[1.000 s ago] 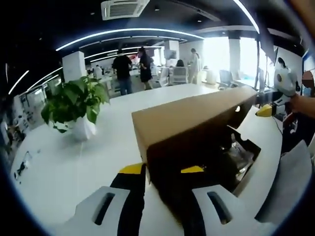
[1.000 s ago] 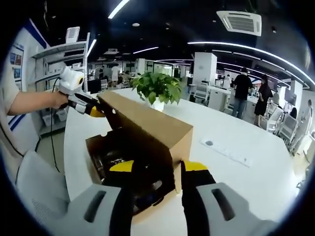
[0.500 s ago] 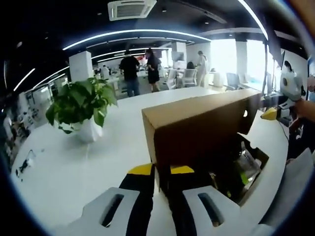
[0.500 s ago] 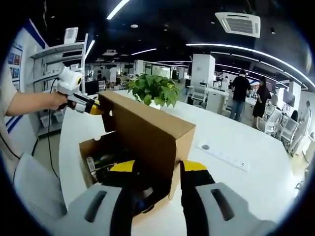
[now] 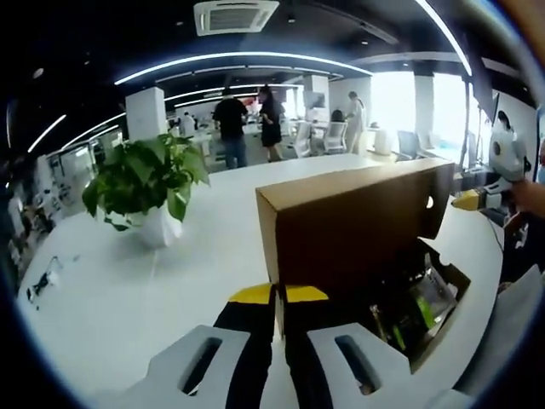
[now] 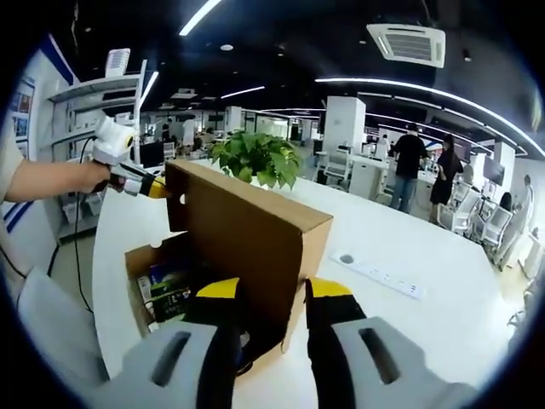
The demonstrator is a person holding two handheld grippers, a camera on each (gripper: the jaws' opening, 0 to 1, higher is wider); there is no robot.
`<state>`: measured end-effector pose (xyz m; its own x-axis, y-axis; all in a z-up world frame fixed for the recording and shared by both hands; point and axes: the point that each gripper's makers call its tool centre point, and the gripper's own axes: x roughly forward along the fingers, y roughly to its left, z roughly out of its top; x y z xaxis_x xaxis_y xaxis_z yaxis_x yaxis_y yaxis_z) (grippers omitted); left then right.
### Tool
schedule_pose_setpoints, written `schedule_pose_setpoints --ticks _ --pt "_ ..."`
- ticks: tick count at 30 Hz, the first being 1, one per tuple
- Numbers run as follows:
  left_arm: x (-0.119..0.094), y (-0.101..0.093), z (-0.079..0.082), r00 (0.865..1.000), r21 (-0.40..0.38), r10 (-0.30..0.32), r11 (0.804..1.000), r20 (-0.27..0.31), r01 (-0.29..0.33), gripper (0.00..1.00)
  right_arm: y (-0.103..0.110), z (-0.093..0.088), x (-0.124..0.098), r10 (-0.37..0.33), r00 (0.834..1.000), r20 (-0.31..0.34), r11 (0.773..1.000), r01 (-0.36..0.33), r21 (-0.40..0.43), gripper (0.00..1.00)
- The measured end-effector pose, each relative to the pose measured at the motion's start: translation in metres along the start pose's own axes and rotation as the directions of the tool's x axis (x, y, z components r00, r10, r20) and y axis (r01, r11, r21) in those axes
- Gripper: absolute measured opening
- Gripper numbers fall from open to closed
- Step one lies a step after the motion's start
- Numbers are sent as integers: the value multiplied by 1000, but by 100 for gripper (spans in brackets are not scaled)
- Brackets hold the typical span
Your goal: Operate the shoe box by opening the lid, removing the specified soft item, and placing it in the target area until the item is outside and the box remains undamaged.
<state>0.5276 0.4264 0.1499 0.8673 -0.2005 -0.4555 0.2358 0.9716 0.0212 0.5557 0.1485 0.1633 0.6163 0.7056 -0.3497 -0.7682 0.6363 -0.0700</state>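
Your left tongs (image 5: 279,296) have pale grey bodies with slotted cut-outs, black jaws and yellow tips. Your right tongs (image 6: 272,290) match them: grey, black, yellow-tipped. A pale short sleeve (image 6: 8,153) covers your upper arm.

A: Where does the box (image 5: 400,298) sit?
B: On the bench (image 5: 128,290), lid (image 5: 353,226) raised upright above it. Contents lie inside, below the lid.

A: Hand-held grippers?
B: Left hand-held gripper (image 5: 278,295) at one end of the lid, its edge between the jaws. Right hand-held gripper (image 6: 266,290) at the opposite end, lid corner between its jaws. Each shows at the far end of the lid in the other's view.

A: Anything else on the bench?
B: Plant (image 6: 255,158) behind the box in the right gripper view, left of it in the left gripper view. Power strip (image 6: 379,274) right of the box, well apart.
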Motion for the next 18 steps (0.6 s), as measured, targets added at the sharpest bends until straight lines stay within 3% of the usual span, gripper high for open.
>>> schedule_pose_setpoints --ticks 6,18 --pt "3 1 2 1000 8 4 1000 5 -4 0 -11 -22 2 -49 998 -37 999 49 11 20" --pt "9 4 6 1000 15 -2 1000 -2 2 0 -17 -63 6 -74 989 -124 994 82 66 11"
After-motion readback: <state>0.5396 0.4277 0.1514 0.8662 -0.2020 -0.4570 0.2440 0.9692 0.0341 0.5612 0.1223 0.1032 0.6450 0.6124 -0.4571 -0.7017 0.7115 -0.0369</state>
